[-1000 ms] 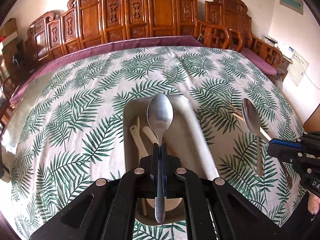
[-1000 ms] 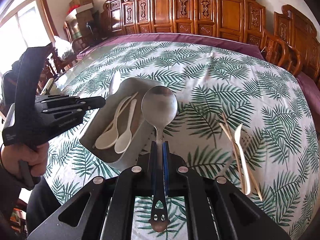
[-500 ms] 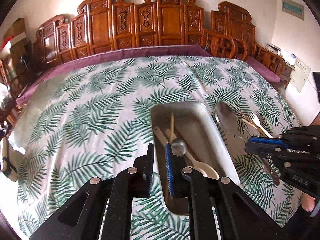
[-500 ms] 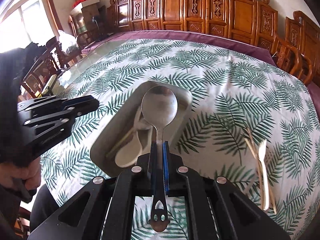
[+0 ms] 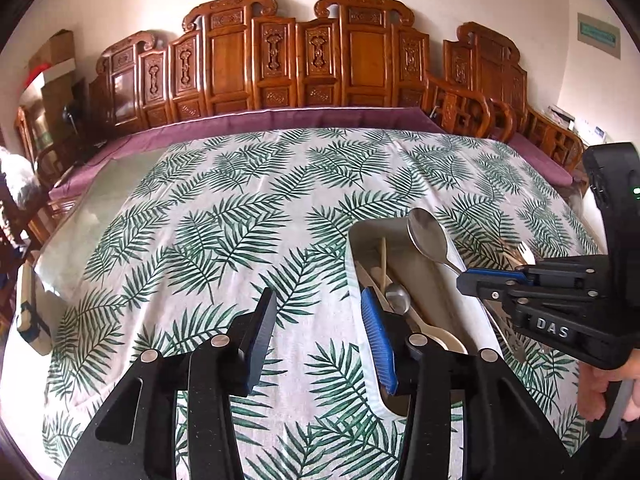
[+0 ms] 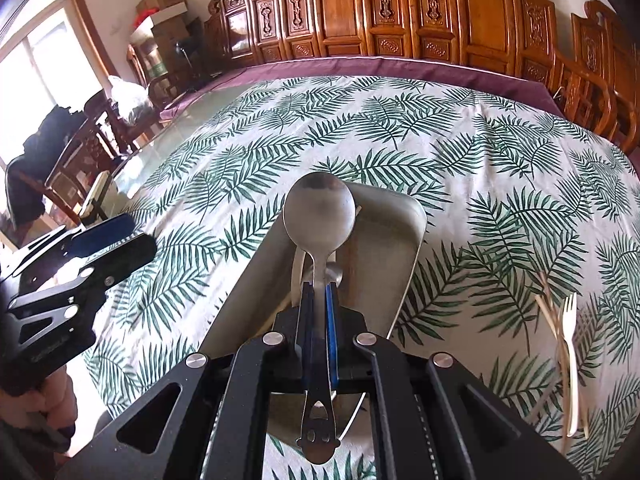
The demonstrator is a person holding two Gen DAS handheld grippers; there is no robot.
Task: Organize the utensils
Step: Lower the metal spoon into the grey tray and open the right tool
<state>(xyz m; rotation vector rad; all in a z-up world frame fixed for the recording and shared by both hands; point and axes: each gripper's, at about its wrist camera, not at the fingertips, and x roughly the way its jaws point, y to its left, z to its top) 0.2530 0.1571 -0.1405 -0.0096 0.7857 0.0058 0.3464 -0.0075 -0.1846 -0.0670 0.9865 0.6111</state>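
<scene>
Shiny metal spoon [image 6: 319,212], cloth tablecloth [image 6: 460,152]

- My left gripper [image 5: 318,332]: matte black angular arms, round silver screws, one ribbed blue pad and one black pad on its jaws.
- My right gripper [image 6: 319,328]: same black frame and silver screws, blue pads, white "DAS" lettering, a small green light.

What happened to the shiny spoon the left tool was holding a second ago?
The left tool let go of it: the small metal spoon now lies in the tray, and the tool's jaws are opening with nothing between them. The right tool carried its big spoon over the tray and keeps gripping it. The fork stayed on the tablecloth.
</scene>
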